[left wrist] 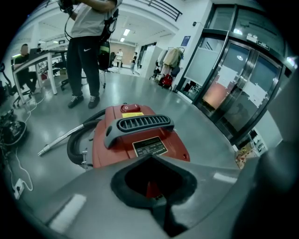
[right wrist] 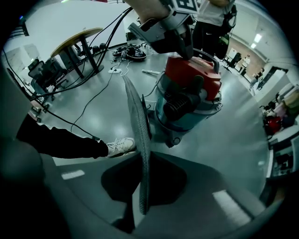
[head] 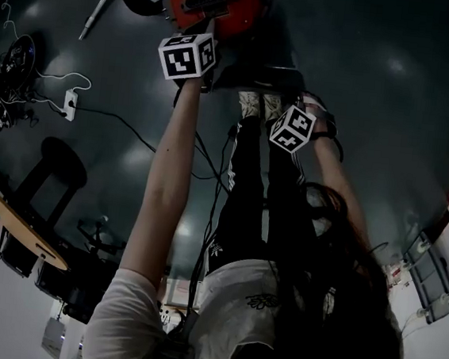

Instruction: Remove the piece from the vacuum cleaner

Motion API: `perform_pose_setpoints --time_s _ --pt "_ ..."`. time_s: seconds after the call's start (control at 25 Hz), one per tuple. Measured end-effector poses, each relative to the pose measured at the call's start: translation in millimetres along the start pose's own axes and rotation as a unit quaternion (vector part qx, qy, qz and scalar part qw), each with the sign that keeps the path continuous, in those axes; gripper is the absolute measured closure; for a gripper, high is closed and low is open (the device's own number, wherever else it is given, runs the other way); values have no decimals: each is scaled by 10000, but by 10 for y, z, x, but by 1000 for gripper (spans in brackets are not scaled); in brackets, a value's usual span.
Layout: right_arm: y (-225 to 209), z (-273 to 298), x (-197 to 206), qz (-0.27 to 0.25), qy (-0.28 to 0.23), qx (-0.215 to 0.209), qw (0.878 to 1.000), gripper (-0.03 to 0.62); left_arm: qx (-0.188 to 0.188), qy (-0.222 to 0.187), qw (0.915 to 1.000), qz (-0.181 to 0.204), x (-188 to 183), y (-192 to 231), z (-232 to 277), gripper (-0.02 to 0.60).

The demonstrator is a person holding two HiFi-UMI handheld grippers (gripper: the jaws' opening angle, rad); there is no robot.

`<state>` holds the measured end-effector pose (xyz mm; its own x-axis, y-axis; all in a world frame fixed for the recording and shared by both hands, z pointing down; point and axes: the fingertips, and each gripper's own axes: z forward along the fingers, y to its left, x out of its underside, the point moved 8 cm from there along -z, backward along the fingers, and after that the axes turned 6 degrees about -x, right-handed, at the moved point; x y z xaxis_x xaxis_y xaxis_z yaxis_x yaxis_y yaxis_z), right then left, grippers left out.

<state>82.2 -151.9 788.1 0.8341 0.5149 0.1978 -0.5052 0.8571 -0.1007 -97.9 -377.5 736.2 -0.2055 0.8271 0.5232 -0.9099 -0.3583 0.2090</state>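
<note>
Right gripper view: right gripper [right wrist: 144, 158] fingers narrow, nipping thin mesh piece [right wrist: 135, 112] edge-on, apart from red vacuum cleaner [right wrist: 191, 88] on floor [right wrist: 93, 84], left gripper view: left gripper [left wrist: 152, 158] fingers together at red lid, grey handle [left wrist: 140, 126] just beyond, head view too dark to show either grip

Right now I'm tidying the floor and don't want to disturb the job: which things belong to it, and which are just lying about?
Job: vacuum cleaner; flat mesh piece, clamped in the right hand-held gripper; left hand-held gripper, on the red top.
Lying about: power strip; round table.
</note>
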Motion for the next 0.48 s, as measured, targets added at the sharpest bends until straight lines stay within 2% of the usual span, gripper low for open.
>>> perform_pose_setpoints --time_s 0.12,0.28,0.4,0.48 --pt "-5 -187 -57 28 -115 56 9999 559 67 -23 9999 71 -16 -116 -175 580" --pt "-33 -580 -207 73 -272 173 9995 559 168 -299 9994 -85 -118 -282 -619 581" --pt "-93 -1090 -404 191 -598 500 9968 559 289 -570 9979 -99 -257 -460 -1108 581" --pt "-218 -1510 -581 319 -960 808 9916 559 375 -929 9948 -185 -454 -560 -1474 581"
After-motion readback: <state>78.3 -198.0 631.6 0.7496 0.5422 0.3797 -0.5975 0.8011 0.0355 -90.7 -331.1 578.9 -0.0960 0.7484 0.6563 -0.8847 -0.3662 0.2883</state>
